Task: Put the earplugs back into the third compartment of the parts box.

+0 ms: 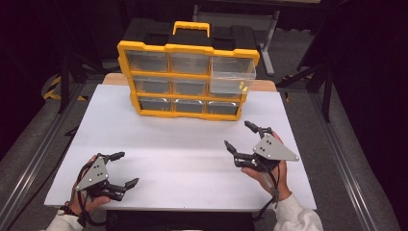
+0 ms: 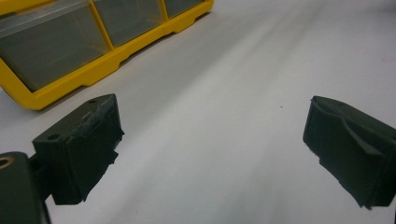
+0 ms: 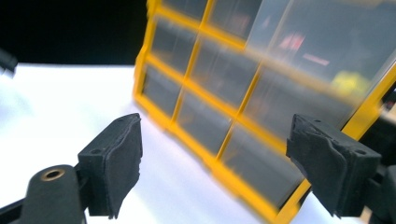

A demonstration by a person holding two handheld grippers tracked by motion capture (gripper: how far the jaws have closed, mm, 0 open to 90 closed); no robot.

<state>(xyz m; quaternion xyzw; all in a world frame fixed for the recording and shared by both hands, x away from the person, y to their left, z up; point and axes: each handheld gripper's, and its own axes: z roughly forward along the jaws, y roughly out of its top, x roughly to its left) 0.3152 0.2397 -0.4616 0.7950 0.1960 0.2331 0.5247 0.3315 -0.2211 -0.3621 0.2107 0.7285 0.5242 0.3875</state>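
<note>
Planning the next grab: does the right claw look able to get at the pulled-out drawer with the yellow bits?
Probably yes: the right claw stands open, and only bare table lies between it and the drawer jutting from the organizer.

I can read no text, label, brand, number or sign from my station. The yellow plastic organiser case with clear drawers (image 1: 187, 79) carries no lettering that I can make out on its frame, black handle top or drawer fronts. In the right gripper view I see red and dark smudges behind the clear drawer fronts (image 3: 299, 46), but they are too blurred for me to read. The white table top (image 1: 183, 159) bears no marking.
</note>
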